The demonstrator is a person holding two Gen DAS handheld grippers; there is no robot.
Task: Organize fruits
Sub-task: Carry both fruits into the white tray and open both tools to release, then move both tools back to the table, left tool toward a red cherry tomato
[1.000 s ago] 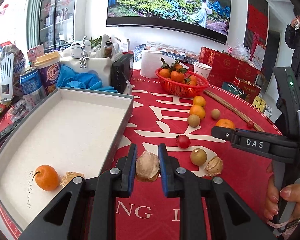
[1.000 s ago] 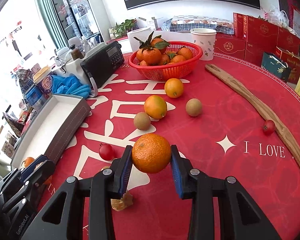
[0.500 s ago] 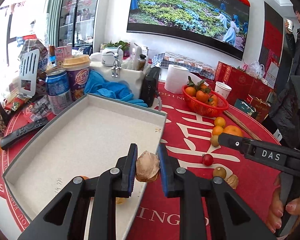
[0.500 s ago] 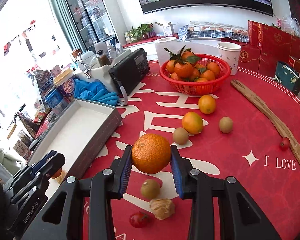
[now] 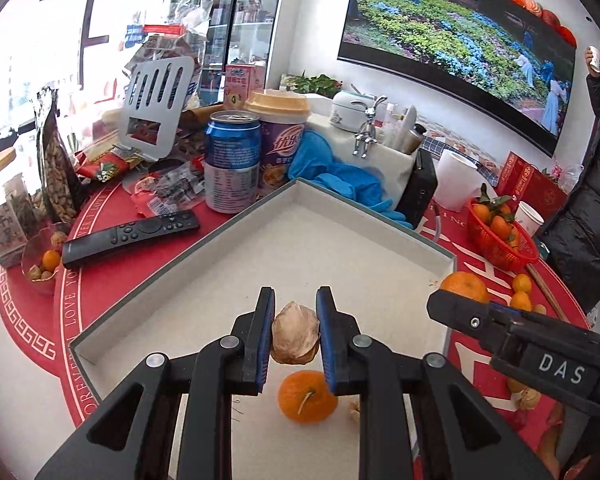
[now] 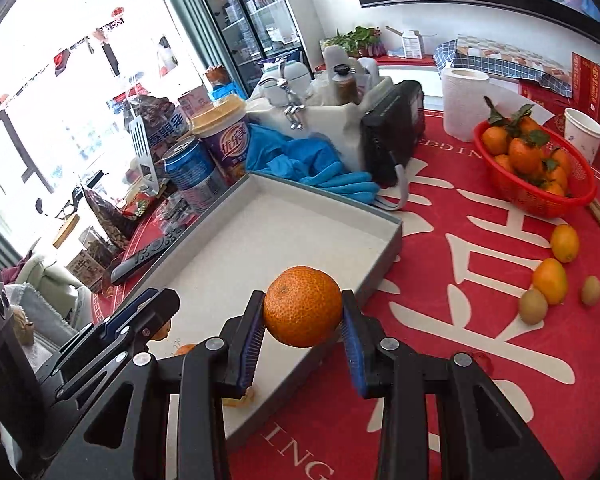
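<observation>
My left gripper is shut on a tan husked fruit and holds it above the grey tray, over a small orange lying in the tray. My right gripper is shut on a large mandarin and holds it over the tray's near right edge. The right gripper also shows in the left wrist view, at the tray's right side. The left gripper shows in the right wrist view.
A red basket of mandarins stands far right. Loose oranges and kiwis lie on the red cloth. A blue can, a purple cup, a remote and a black radio border the tray.
Both grippers have moved left from the red cloth to above the tray, each still holding its fruit.
</observation>
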